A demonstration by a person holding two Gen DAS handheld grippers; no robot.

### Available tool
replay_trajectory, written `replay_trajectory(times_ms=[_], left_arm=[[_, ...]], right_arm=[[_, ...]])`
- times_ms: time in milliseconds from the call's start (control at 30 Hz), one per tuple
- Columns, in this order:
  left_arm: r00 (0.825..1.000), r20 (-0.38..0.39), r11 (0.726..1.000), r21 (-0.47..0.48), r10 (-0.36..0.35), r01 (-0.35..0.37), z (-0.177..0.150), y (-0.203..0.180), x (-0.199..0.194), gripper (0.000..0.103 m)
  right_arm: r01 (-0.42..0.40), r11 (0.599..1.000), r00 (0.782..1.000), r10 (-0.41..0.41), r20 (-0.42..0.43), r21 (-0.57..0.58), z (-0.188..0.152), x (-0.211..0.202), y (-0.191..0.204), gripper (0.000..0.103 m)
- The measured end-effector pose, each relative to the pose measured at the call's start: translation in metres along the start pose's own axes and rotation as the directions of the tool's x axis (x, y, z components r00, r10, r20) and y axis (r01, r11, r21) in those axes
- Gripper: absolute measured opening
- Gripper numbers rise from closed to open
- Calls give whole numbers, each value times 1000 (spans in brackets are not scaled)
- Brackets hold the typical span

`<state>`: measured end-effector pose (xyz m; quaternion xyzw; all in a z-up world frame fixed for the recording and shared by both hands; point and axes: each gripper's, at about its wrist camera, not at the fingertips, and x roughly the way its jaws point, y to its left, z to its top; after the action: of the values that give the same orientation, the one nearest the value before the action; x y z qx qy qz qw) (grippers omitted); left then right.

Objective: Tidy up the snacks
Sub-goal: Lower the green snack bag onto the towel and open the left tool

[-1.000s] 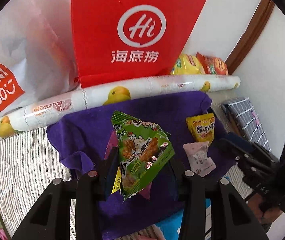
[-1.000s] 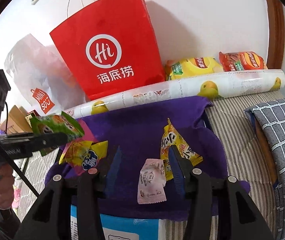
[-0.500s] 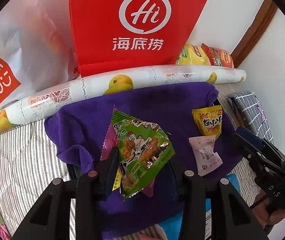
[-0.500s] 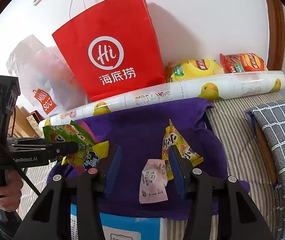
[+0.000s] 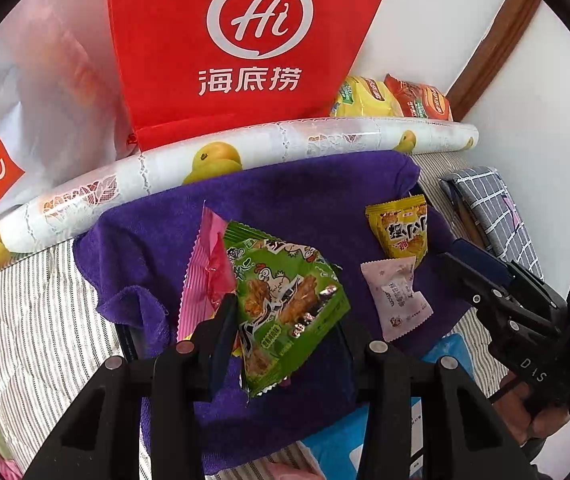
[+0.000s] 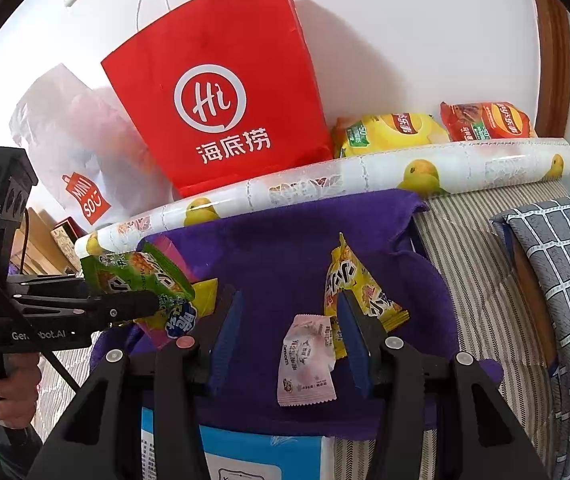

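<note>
Left gripper clamped on a small stack of snack packets: green chicken-snack packet on top, pink packet behind it, yellow-and-blue packet underneath, all lifted clear of the purple towel. Jaws narrow, pads pressed on the bundle.

Right gripper lower over the same towel, jaws part open and holding nothing. Between them, flat on the towel, a pale pink candy wrapper. Just beside the right-hand jaw, a yellow snack packet, partly tucked behind that jaw; contact with the pad impossible to tell.

Behind the towel, a rolled sheet printed with yellow fruit lying crosswise. Behind that, against the wall: red paper bag upright, white plastic shopping bag to its left, a yellow chip bag and a red chip bag to its right. Striped bedding under everything, grey checked pillow at far right. Blue-and-white box at the near edge, partly under the towel.
</note>
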<state>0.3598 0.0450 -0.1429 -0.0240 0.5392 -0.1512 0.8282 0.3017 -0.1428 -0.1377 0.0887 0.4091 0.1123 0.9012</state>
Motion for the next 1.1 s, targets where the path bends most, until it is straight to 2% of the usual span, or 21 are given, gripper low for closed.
replay_trajectory(times_ms=[467,600,733,967,1100], left_arm=[[1000,-31,1000,3,-3,3,0,-1,-1,42],[1000,-24,1000,10,-5,5,-1,-4,-5,55],[1000,-2,1000,31,4,-4,-1,-9,-13,62],[999,38,999,44,-26,24,-1,-15,-33,68],[996,62,997,62,-57,53,-4,-21,-46,71]], right_arm=[[4,1000,1000,-4,-17,1,-1,8,-4,49],[9,1000,1000,-8,-25,1,-1,10,-4,49],[11,1000,1000,-11,-25,1,-1,11,-3,49],[25,1000,999,-24,-30,11,-5,6,-2,49],[45,999,999,-45,-11,-12,-10,-10,4,49]])
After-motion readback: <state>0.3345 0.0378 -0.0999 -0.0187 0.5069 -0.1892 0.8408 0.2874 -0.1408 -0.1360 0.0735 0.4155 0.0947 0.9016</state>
